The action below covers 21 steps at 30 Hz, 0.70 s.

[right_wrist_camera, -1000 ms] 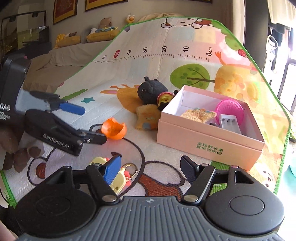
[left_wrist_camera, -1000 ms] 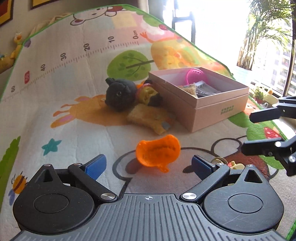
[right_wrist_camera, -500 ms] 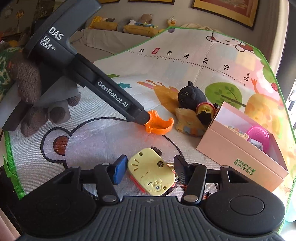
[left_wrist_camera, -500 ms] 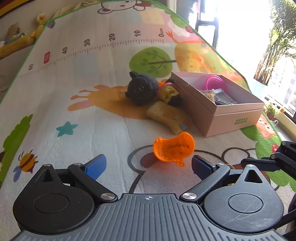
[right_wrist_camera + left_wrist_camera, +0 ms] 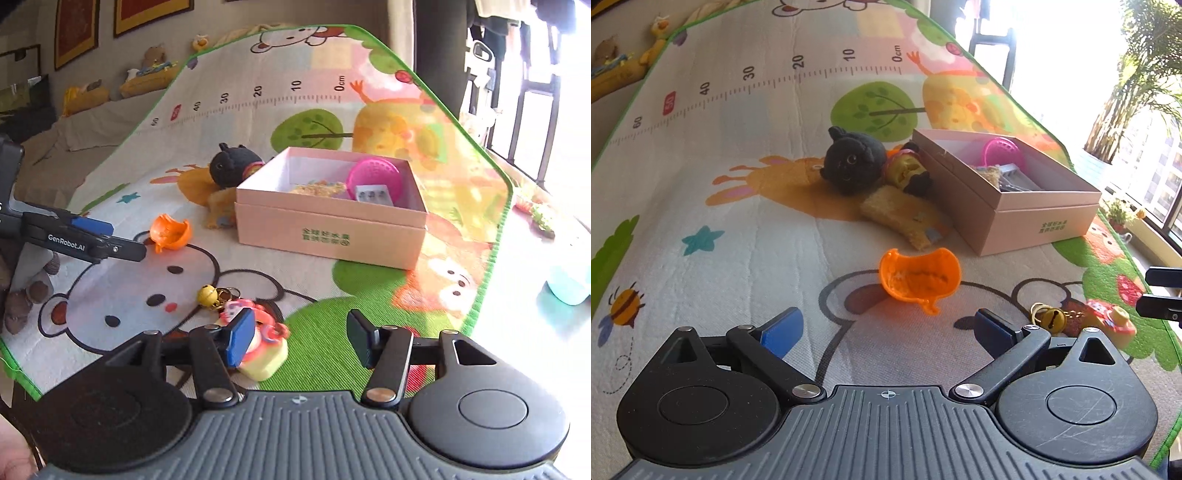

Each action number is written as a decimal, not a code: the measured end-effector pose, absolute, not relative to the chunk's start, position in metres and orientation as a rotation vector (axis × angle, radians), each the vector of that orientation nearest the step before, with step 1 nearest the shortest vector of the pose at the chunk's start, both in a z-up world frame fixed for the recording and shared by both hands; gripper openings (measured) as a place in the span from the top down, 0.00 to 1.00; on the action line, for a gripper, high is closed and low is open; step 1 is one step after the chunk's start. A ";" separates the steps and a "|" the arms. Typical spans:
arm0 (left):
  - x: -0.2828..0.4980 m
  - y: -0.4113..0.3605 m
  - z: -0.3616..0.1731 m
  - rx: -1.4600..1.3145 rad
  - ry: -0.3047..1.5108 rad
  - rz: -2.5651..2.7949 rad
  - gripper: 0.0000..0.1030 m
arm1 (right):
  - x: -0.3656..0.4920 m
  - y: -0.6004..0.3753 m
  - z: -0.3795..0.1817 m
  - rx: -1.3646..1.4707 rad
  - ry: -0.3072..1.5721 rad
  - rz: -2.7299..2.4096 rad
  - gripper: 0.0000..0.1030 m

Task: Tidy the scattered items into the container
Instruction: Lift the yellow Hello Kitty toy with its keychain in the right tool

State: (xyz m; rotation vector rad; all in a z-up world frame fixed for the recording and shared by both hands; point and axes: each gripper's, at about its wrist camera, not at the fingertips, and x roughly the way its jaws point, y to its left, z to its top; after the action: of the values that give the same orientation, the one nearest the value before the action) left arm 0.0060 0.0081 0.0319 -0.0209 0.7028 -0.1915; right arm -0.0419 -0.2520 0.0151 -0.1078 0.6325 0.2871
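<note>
An open pink box point(image 5: 1034, 218) point(image 5: 328, 236) stands on the play mat and holds a pink strainer point(image 5: 373, 175) and other small things. Beside it lie a black plush point(image 5: 853, 166), a tan plush piece point(image 5: 901, 216) and an orange shell-shaped cup point(image 5: 919, 278) point(image 5: 170, 232). A yellow toy keychain with a bell point(image 5: 255, 339) point(image 5: 1108, 323) lies under my right gripper's left finger. My left gripper point(image 5: 886, 328) is open, just short of the orange cup. My right gripper point(image 5: 303, 339) is open and empty.
The mat's green edge point(image 5: 498, 229) runs along the right, with bare floor and a teal cup point(image 5: 569, 284) beyond. A sofa with cushions point(image 5: 85, 99) stands at the far left. My left gripper also shows in the right wrist view point(image 5: 107, 240).
My right gripper has swung right toward the box; the keychain toy now lies at its left finger instead of between the jaws. My left gripper has edged closer to the orange cup.
</note>
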 end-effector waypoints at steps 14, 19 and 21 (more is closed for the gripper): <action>0.002 -0.001 0.029 -0.008 0.723 -0.207 0.02 | -0.046 -0.225 -0.007 -0.386 0.569 0.203 0.13; 0.004 -0.002 0.025 -0.023 0.740 -0.206 0.02 | -0.038 -0.251 0.002 -0.277 0.536 0.065 0.13; 0.004 -0.005 0.023 -0.020 0.746 -0.218 0.02 | -0.039 -0.254 0.005 -0.173 0.558 0.154 0.13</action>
State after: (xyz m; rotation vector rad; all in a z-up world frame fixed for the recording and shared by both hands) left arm 0.0040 -0.0049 0.0231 -0.0198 0.7459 -0.2183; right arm -0.0390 -0.2543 0.0052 -0.1727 0.5577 0.1539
